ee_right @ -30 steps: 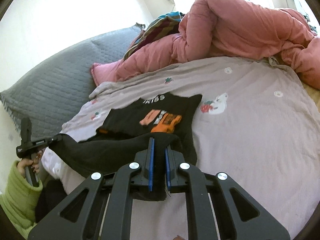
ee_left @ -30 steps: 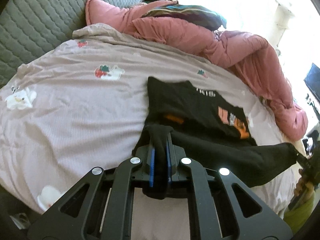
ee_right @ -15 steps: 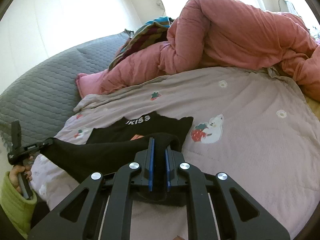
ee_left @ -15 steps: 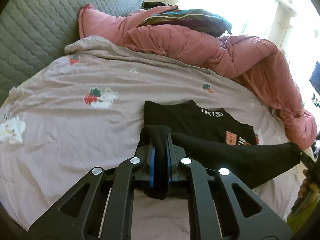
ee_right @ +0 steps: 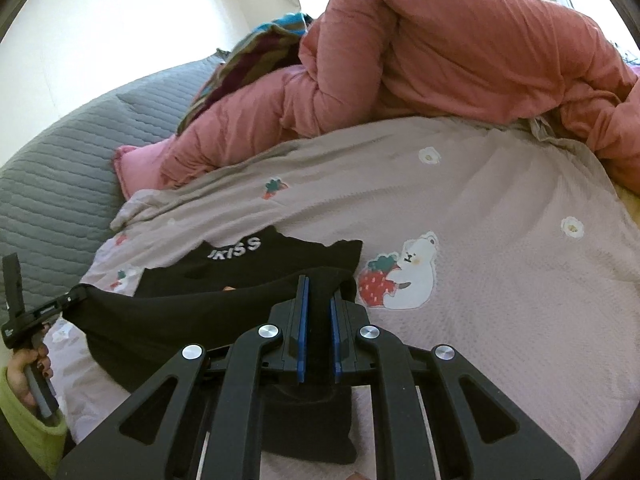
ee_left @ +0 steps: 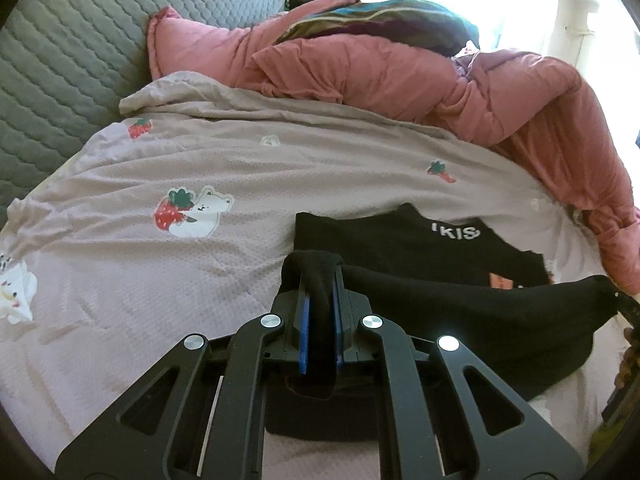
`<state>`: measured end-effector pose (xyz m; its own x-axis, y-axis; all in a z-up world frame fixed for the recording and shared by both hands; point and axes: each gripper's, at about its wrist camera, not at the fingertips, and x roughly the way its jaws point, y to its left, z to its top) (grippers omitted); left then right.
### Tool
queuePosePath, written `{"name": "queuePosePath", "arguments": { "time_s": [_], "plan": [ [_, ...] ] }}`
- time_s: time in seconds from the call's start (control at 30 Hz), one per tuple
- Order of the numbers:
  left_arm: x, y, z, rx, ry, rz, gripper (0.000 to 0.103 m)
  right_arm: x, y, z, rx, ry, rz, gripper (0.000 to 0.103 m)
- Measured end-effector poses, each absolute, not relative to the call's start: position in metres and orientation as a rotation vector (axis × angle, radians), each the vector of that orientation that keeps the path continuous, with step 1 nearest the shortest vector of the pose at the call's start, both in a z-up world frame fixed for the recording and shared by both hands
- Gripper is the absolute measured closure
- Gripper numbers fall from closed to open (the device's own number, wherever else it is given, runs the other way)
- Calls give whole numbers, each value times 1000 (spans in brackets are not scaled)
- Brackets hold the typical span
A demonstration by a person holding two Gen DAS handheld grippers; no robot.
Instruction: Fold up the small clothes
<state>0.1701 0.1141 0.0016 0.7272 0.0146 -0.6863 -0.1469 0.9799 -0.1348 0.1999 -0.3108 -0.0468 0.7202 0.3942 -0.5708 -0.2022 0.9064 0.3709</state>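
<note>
A small black shirt (ee_left: 400, 240) with white lettering lies on the mauve bedsheet (ee_left: 200, 272). Its near hem is lifted and stretched as a dark band between both grippers. My left gripper (ee_left: 318, 280) is shut on one corner of that hem, black cloth bunched between the blue pads. My right gripper (ee_right: 318, 292) is shut on the other corner. In the right wrist view the shirt (ee_right: 280, 252) shows its lettering above the raised hem, and the left gripper (ee_right: 76, 292) appears at the far left, held by a hand in a green sleeve (ee_right: 24, 420). The orange print is almost wholly covered.
A bunched pink duvet (ee_left: 400, 76) runs along the far side of the bed, with a striped dark cloth (ee_left: 384, 20) on top. A grey quilted headboard (ee_left: 60, 52) stands at the left. The sheet carries bear and strawberry prints (ee_left: 188, 216).
Both grippers have carried the lifted hem away from me, over the shirt toward its collar. The orange print, plain a second ago, is now nearly covered by the folded half.
</note>
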Motion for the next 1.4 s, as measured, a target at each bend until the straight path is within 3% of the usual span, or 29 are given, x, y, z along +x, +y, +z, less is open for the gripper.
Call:
{"name": "queuePosePath", "arguments": {
  "time_s": [0.2,0.33,0.4,0.5,0.6,0.7,0.8,0.97,1.1,1.2,1.27,1.33,1.4],
  "plan": [
    [185,116,-22,-184,788,107,99,212,-305,-66,282,751,287,95],
    [189,122,-36,-196,808,121,91,214,-303,-75,277,778,272,93],
    [188,124,-40,-208,810,125,86,213,-303,-77,281,787,258,86],
    [185,127,-39,-217,803,131,71,207,-307,-75,288,770,230,56],
    [179,131,-36,-231,787,132,61,198,-311,-69,287,746,212,56],
    [173,131,-32,-229,773,133,61,185,-311,-61,273,711,214,49],
    [166,131,-27,-223,756,134,46,170,-305,-53,247,682,224,42],
    [155,129,-19,-210,732,133,45,151,-289,-45,179,655,260,39],
    [140,129,-11,-199,699,142,38,140,-271,-42,113,645,300,38],
    [125,130,-4,-185,666,146,39,133,-257,-41,74,643,335,38],
    [116,129,-2,-180,658,137,46,129,-248,-41,63,651,365,38],
    [108,123,-2,-168,659,121,63,125,-241,-42,55,659,391,42],
    [101,115,-6,-152,677,91,71,122,-231,-45,37,674,419,54]
  ]
}}
